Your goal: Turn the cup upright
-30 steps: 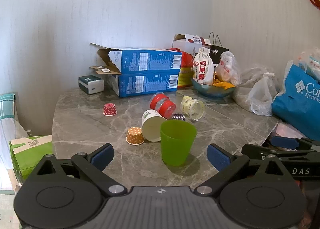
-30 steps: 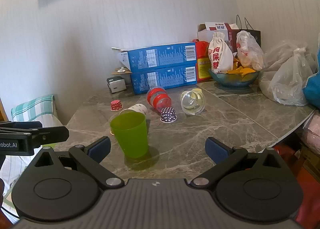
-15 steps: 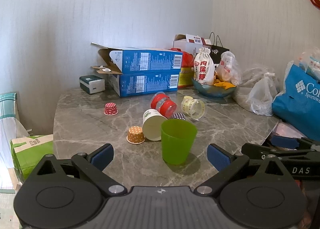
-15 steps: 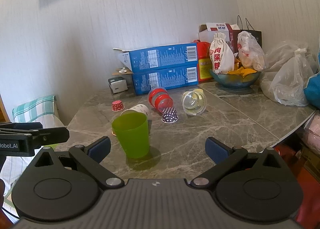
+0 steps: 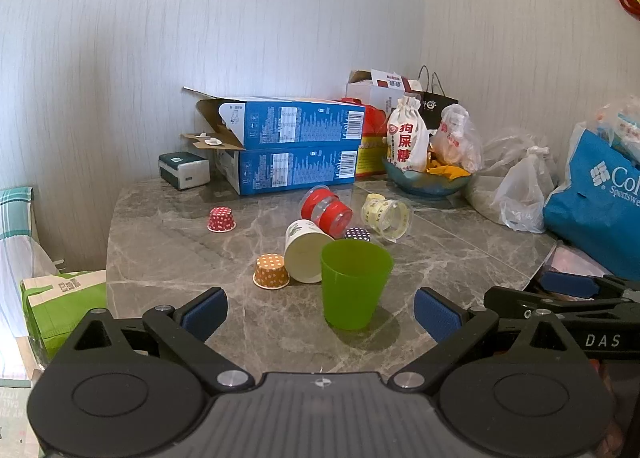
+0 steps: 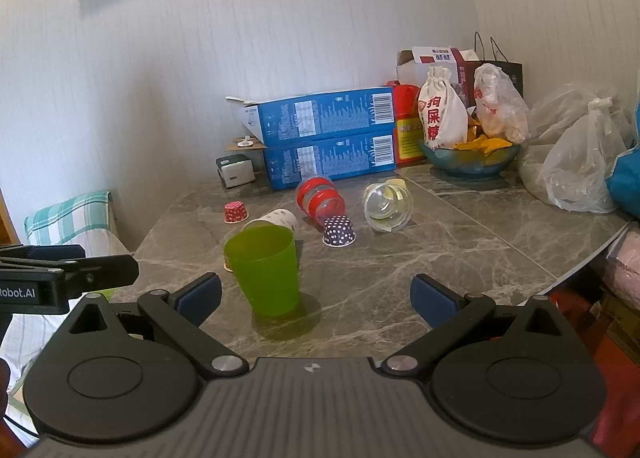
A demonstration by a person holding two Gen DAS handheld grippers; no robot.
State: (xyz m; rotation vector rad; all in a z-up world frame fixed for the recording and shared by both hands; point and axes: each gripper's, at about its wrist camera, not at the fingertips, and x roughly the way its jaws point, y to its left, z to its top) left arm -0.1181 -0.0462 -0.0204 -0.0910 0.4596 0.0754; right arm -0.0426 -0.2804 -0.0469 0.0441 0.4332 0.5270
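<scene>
Standing upright, translucent green cup [image 5: 354,283], mouth up

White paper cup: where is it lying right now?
In the left wrist view the white paper cup lies on its side mid-table, mouth toward the camera, between the orange dotted cupcake liner and the upright green cup.

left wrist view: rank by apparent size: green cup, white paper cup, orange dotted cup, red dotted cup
1. green cup, though nearest the camera
2. white paper cup
3. orange dotted cup and red dotted cup: look alike, not ranked
</scene>
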